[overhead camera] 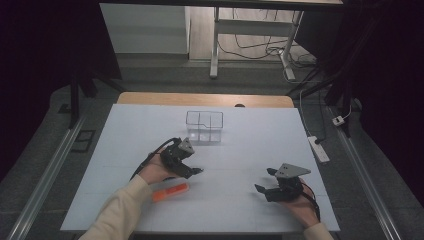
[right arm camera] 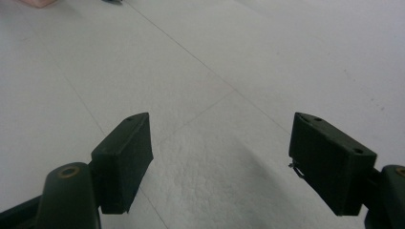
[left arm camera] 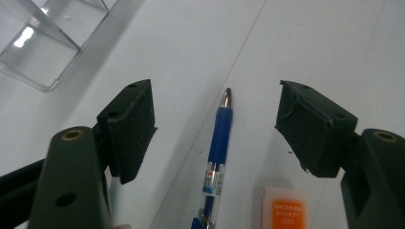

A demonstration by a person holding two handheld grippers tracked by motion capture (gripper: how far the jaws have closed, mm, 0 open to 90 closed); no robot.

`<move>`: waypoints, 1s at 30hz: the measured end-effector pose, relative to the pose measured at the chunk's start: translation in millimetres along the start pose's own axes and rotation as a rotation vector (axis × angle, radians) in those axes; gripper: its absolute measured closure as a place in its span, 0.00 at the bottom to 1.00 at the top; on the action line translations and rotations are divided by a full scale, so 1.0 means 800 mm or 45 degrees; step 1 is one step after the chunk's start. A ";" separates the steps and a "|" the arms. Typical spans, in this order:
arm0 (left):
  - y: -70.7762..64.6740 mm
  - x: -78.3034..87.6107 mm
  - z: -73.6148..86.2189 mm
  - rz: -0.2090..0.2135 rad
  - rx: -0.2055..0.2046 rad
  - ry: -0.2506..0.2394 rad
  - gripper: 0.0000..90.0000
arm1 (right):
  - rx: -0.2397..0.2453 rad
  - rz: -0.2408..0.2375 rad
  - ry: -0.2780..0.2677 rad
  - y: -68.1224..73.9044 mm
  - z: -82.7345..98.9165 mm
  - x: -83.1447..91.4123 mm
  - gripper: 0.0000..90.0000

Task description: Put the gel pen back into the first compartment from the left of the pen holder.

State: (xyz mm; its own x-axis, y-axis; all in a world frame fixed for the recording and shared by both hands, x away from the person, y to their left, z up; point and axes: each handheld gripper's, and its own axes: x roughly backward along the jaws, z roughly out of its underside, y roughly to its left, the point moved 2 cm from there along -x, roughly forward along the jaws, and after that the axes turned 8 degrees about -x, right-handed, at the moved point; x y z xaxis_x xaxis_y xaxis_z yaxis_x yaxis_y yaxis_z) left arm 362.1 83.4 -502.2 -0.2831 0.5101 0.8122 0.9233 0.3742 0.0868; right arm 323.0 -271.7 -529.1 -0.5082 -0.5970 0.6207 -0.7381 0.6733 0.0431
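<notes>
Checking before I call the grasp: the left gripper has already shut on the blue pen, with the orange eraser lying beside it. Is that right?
Not quite. In the left gripper view the left gripper is open: its jaws stand apart on either side of the blue pen, neither touching it, and the pen lies on the table. The orange eraser does lie beside it.

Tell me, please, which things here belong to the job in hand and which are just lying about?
Job in hand:
- blue pen, lying between the open jaws of the left hand-held gripper
- orange eraser, right beside the pen
- clear divided box, probably the destination

Lying about:
- power strip on the floor
- right hand-held gripper, open over bare table
</notes>
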 end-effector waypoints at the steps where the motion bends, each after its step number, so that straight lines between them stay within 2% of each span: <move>1: 0.000 -0.002 -0.001 0.007 -0.004 0.006 0.33 | 0.000 0.000 -0.002 0.000 0.000 0.000 0.24; 10: 0.004 -0.018 -0.010 0.061 -0.014 0.040 0.33 | 0.006 -0.001 0.005 0.000 0.000 -0.001 0.24; 17: 0.003 -0.024 -0.010 0.069 -0.038 0.088 0.34 | -0.002 0.003 0.000 -0.002 0.000 0.001 0.24; 18: 0.001 -0.026 -0.012 0.046 -0.057 0.113 0.35 | 0.002 0.002 0.006 -0.001 0.000 0.000 0.24; 20: 0.000 -0.028 -0.014 0.051 -0.077 0.129 0.36 | 0.003 -0.001 0.010 0.000 0.001 -0.001 0.24; 30: 0.003 -0.043 -0.016 0.088 -0.081 0.199 0.44 | 0.003 -0.002 0.024 0.000 0.002 -0.002 0.24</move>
State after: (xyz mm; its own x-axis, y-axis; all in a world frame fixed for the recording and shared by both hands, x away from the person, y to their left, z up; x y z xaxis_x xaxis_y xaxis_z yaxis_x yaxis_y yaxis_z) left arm 377.7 56.9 -522.5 -0.1791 0.4043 0.8969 0.9551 0.2903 0.0599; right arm 323.4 -271.4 -531.1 -0.4990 -0.5895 0.6352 -0.7396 0.6717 0.0423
